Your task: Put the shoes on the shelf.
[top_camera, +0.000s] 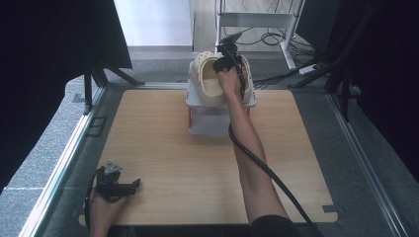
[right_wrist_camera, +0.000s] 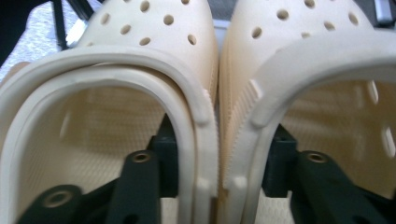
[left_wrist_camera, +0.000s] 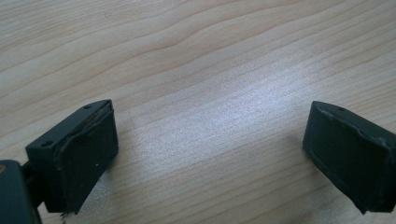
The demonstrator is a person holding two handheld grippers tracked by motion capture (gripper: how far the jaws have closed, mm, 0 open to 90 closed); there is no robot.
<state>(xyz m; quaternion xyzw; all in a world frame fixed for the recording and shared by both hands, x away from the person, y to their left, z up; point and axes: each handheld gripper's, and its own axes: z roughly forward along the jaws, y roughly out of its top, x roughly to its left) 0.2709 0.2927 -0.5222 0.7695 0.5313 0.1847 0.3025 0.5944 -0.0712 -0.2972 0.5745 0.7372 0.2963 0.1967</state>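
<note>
Right jaws straddle the touching inner walls of two cream clogs on the white stand.

The right gripper [top_camera: 228, 60] reaches to the far edge of the table [top_camera: 163, 148], one jaw inside the left clog [right_wrist_camera: 107, 93] and one inside the right clog [right_wrist_camera: 322, 93], so both inner walls lie between them. Whether the pads already press, I cannot tell. The clogs' long axes run away from the person, toes far, side by side on the stand [top_camera: 207, 123]. The left gripper [top_camera: 118, 186] rests at the near left corner, jaws released and holding nothing. Count: two clogs, one stand, two grippers.
</note>
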